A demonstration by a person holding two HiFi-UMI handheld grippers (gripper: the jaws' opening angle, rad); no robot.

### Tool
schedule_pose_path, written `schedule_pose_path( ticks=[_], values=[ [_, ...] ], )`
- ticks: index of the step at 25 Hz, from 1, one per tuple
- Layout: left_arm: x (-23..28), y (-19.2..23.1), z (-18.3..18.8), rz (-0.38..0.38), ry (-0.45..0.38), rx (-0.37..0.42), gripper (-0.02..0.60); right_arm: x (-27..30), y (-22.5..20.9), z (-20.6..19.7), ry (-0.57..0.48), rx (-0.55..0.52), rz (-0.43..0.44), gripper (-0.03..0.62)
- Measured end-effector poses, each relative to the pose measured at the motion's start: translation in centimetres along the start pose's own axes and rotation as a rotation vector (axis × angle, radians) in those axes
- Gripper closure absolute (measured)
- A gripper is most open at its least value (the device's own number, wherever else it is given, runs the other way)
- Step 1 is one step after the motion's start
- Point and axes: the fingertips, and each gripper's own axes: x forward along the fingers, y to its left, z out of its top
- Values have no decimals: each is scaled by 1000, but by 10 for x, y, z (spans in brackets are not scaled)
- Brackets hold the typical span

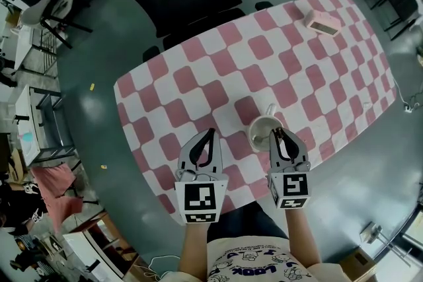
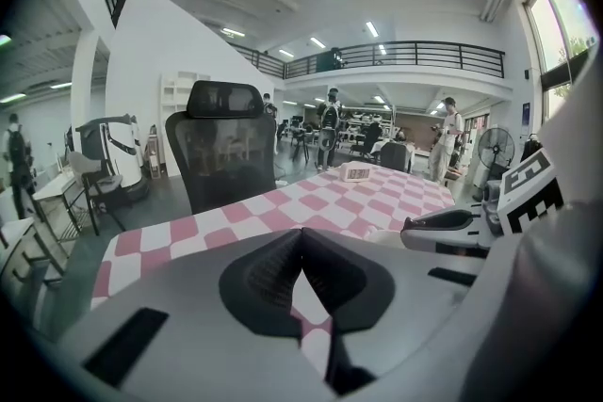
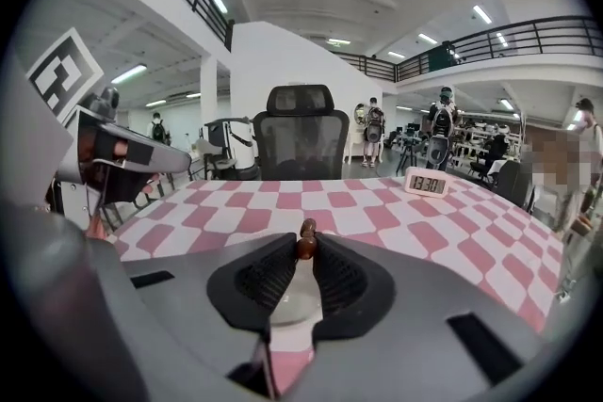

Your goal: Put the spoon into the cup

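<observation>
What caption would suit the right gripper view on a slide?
Right gripper, jaws holding the brown handle tip of a spoon above a white cup on a pink-checked table, clock beyond.

The tablecloth is matt woven cloth in a pink-and-white check and lies smooth. The cup is cream, smooth and faintly glossy, ceramic in appearance. The visible end of the spoon is brown, rounded and polished, wood-like. The left gripper and right gripper have grey matt plastic shells; their black pads are finely ribbed. The floor is dark and smooth with a sheen. The far chair has a black mesh back.
</observation>
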Motion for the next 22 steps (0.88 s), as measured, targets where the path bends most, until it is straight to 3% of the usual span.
schedule_pose_path(
  ticks=[4, 15, 22],
  values=[
    [2, -4, 1, -9, 2, 4, 568, 3, -5, -1, 5, -25, -30, 506],
    [0, -7, 5, -6, -6, 9, 568, 7, -14, -6, 19, 11, -38, 369],
    [-14, -12, 17, 9, -33, 9, 568, -13, -25, 16, -41, 31, -68, 356]
  ],
)
